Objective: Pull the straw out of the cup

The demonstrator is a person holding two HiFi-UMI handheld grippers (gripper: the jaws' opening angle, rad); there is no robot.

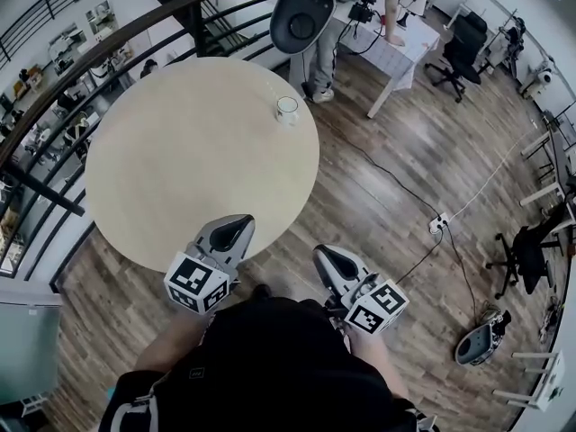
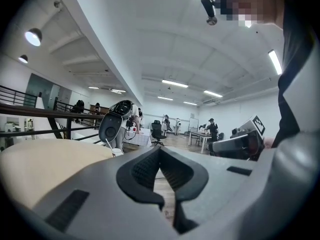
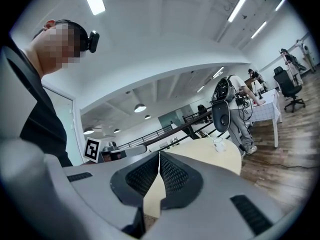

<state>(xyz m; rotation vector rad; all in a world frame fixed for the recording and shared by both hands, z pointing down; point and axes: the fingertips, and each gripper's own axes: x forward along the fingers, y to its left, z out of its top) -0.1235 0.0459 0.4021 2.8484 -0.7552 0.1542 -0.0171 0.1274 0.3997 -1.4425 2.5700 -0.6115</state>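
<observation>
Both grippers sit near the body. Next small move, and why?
Probably bring the right gripper forward over the table toward the cup, opening its jaws on the way. Both it and the left gripper are shut, empty and at the table's near edge; the cup, with the straw in it, stands at the far edge.

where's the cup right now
In the head view the cup stands on the round table, at its far right edge, close to the standing person's shoes.
</observation>
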